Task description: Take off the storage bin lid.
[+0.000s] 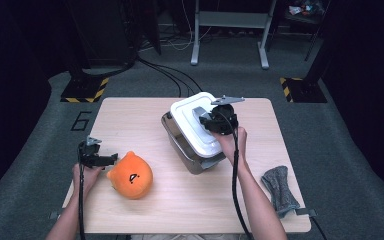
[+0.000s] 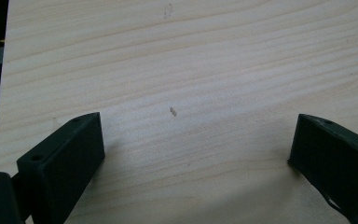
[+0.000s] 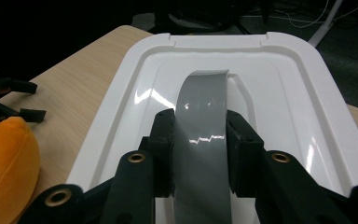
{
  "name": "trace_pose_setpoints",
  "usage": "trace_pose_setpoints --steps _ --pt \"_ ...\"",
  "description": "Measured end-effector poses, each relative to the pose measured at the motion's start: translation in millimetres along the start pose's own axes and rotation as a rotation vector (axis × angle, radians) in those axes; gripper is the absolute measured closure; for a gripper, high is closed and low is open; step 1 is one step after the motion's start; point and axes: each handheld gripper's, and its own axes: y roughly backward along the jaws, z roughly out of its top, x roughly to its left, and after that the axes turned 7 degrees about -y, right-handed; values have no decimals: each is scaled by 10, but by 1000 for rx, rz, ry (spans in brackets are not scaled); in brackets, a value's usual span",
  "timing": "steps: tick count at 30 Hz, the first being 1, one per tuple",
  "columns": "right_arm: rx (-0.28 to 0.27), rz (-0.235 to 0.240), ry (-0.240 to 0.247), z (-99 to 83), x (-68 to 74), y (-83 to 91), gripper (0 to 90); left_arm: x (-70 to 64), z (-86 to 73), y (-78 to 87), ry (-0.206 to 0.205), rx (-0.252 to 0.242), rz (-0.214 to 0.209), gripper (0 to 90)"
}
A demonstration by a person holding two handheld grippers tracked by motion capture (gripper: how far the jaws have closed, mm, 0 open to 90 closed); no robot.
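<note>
A light wooden table (image 1: 180, 200) stands on grey carpet. On it sit a grey bin (image 1: 180, 145) with a white lid (image 1: 192, 125) right of centre, an orange plush toy (image 1: 131, 175) near the front left, and what looks like a grey folded cloth (image 1: 279, 190) at the front right edge.

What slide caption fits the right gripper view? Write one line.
Right tool shut on the grey handle of the white lid, orange plush beside.
</note>
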Motion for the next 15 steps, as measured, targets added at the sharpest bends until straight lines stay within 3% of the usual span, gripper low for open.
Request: trace_pose_setpoints --steps 15 --pt "-28 -46 -29 -11 -253 186 669 1 0 0 -1 0 0 26"
